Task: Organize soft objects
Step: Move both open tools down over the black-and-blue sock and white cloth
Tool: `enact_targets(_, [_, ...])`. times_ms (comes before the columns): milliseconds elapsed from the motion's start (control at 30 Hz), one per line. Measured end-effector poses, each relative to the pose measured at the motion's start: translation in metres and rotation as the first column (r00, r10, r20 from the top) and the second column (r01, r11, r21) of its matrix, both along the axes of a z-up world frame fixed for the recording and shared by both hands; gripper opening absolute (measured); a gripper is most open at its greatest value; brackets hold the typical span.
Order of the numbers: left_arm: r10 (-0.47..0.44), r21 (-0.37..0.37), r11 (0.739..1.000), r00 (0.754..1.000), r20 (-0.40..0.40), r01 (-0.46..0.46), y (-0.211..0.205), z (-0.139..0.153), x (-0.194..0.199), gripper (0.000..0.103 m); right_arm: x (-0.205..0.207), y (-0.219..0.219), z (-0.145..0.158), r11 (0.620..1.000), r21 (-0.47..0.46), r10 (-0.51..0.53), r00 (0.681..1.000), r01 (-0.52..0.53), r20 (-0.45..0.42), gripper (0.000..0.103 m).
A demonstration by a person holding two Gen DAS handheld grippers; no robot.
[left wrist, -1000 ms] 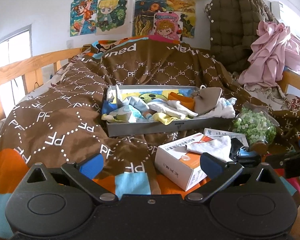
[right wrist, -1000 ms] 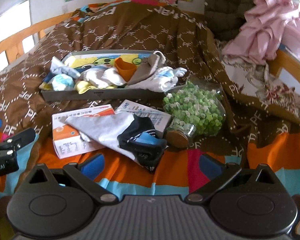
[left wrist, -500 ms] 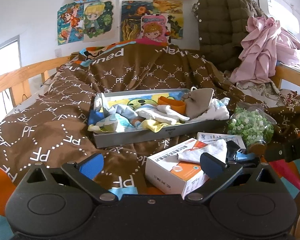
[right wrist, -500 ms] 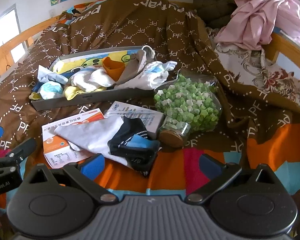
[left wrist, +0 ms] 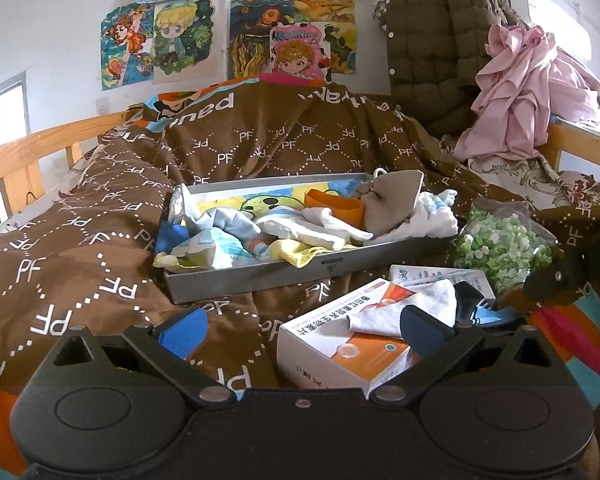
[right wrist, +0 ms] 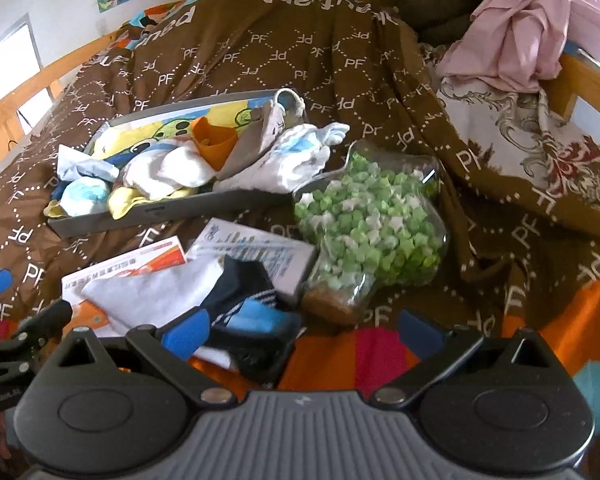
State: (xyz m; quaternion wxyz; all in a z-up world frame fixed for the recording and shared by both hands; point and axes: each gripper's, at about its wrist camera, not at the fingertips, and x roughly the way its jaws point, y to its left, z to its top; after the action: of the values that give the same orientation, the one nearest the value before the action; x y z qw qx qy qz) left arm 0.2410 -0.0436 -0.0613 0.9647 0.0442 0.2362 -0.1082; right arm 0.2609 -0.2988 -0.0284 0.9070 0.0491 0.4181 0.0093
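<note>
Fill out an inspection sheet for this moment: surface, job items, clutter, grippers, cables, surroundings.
Surface: bed covered by a brown patterned blanket, rumpled.
Job's things: grey tray already holding small socks and cloths; a white sock and a dark blue sock lie outside it, across the boxes.
Clutter: orange-and-white box, second white box, jar of green paper stars lying on its side.
Grippers: left gripper open, empty; right gripper open, empty, close over the dark blue sock.
Cables: nothing seen.
Surroundings: wooden bed rail, wall drawings, quilted jacket, pink garment.
</note>
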Motion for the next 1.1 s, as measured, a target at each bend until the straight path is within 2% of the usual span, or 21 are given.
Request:
enact_targets(200, [0.009, 0.005, 1.0, 1.0, -0.019, -0.009, -0.003, -0.002, 0.01, 0.102, 0.009, 0.0, -0.004, 0.997, -0.003, 0.08, 0.997, -0.08, 0.011, 0.103])
enact_targets(367, [0.042, 0.044, 0.998, 0.999, -0.02, -0.041, -0.005, 0.001, 0.013, 0.102, 0.005, 0.01, 0.0, 0.99, -0.017, 0.142, 0.989, -0.141, 0.034, 0.103])
enact_targets(567, [0.083, 0.085, 0.993, 0.996, -0.027, -0.081, -0.005, 0.003, 0.016, 0.102, 0.003, 0.025, 0.001, 0.973, -0.083, 0.219, 0.974, -0.215, 0.054, 0.103])
enact_targets(867, [0.096, 0.115, 0.989, 0.995, -0.028, -0.092, -0.007, 0.003, 0.024, 0.102, -0.001, 0.033, 0.002, 0.909, -0.196, 0.391, 0.916, -0.369, 0.089, 0.103])
enact_targets(967, [0.068, 0.123, 0.99, 0.997, -0.021, -0.065, -0.009, 0.003, 0.026, 0.102, -0.005, 0.031, 0.003, 0.89, -0.196, 0.435, 0.895, -0.412, 0.095, 0.103])
enact_targets(1100, [-0.014, 0.102, 0.995, 1.0, -0.014, 0.015, -0.009, 0.003, 0.029, 0.102, -0.008, 0.031, 0.002, 0.861, -0.212, 0.488, 0.868, -0.463, 0.086, 0.103])
